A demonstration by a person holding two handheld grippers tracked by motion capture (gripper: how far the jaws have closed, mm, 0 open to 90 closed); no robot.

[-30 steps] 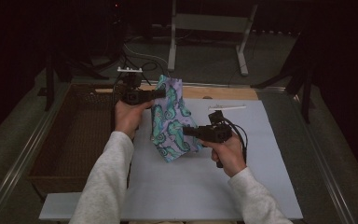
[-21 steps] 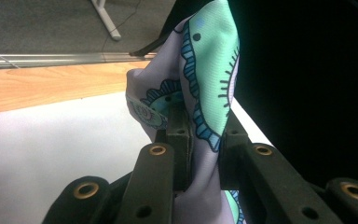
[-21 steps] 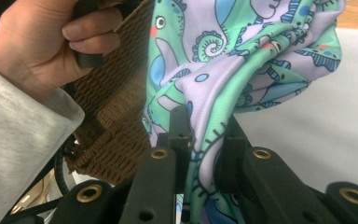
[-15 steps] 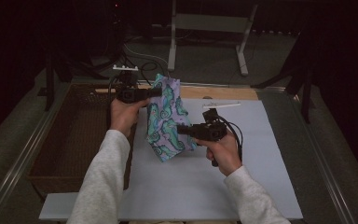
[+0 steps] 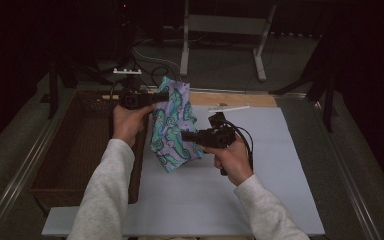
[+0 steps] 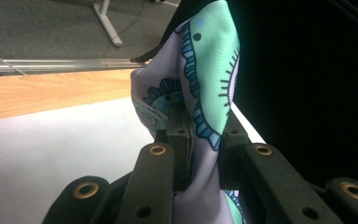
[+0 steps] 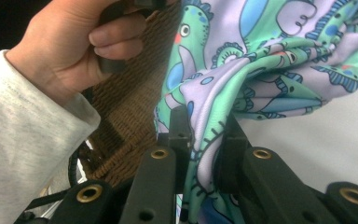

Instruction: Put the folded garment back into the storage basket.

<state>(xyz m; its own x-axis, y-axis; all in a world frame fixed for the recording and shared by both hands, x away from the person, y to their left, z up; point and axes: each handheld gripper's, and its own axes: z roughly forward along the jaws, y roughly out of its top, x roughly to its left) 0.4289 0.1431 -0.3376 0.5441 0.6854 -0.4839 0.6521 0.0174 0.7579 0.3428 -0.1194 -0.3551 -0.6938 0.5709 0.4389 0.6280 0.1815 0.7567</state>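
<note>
Cloth (image 5: 170, 125) with a lilac ground and a green and blue pattern is held up off the bench (image 5: 280, 165) between the two grippers. Its upper corner is clamped by the left gripper (image 5: 164, 95), whose jaws are closed on the fabric; in the left gripper view the cloth (image 6: 205, 84) is seen pinched between the black jaws and rising past their tips in a folded peak. Lower down and nearer the person, a bunched fold along the cloth's other edge is gripped by the right gripper (image 5: 185, 135), its jaws likewise shut on the fabric. In the right gripper view the cloth (image 7: 261, 70) is gathered into folds just beyond the jaws and spreads away above and to the right of them. From the left gripper the fabric hangs down to the right gripper and a little below it, its lowest tip just over the white sheet (image 5: 220, 200) that covers the bench. A brown woven basket (image 5: 75, 150) lies just beside the left gripper, on its outer side and below it, and is seen behind the left hand (image 7: 70, 51) in the right gripper view. A grey sleeve (image 5: 105, 200) is worn on the left forearm.
</note>
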